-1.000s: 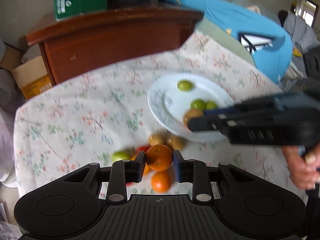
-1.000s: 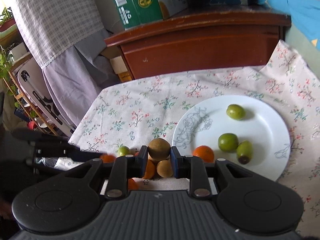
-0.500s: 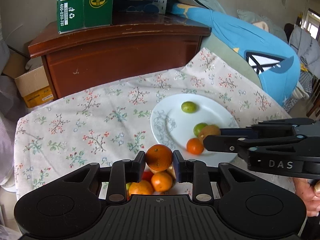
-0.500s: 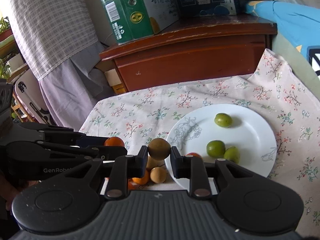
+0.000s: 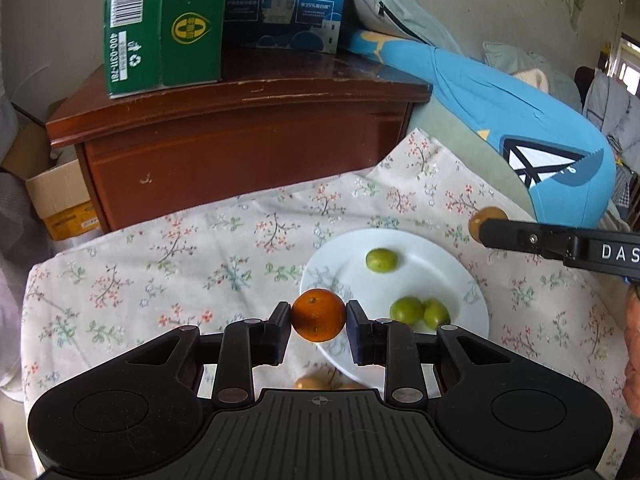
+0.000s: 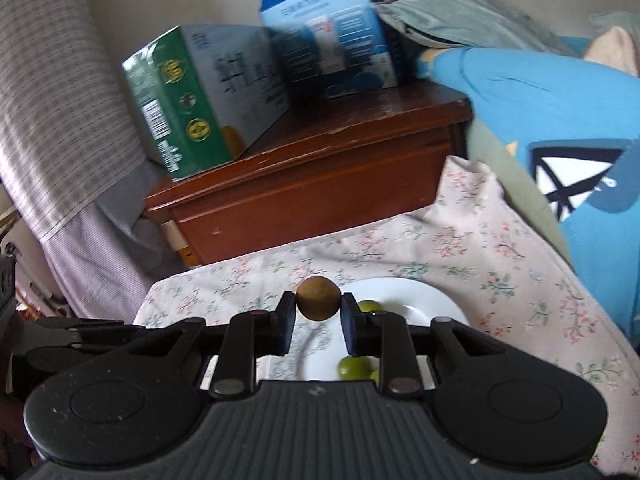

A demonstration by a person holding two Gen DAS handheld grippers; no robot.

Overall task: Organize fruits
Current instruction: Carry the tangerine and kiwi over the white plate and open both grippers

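Note:
My left gripper (image 5: 318,322) is shut on an orange (image 5: 318,314) and holds it above the near left rim of the white plate (image 5: 452,276). Three green fruits lie on the plate, one at the back (image 5: 381,260) and two together (image 5: 407,309) in front. My right gripper (image 6: 318,312) is shut on a brown round fruit (image 6: 318,298), raised above the plate (image 6: 420,294). In the left wrist view the right gripper (image 5: 486,226) enters from the right, holding the brown fruit (image 5: 480,218) beyond the plate's far right edge.
A floral cloth (image 5: 160,264) covers the table. More brown and orange fruits (image 5: 310,382) lie just below the left gripper. A wooden cabinet (image 5: 240,136) with a green box (image 5: 160,24) and a blue box (image 5: 284,4) stands behind. A blue cushion (image 5: 540,136) lies at the right.
Both grippers have risen with their fruits. The left moved over the plate's near rim. The right moved back and to the right, past the plate's far edge.

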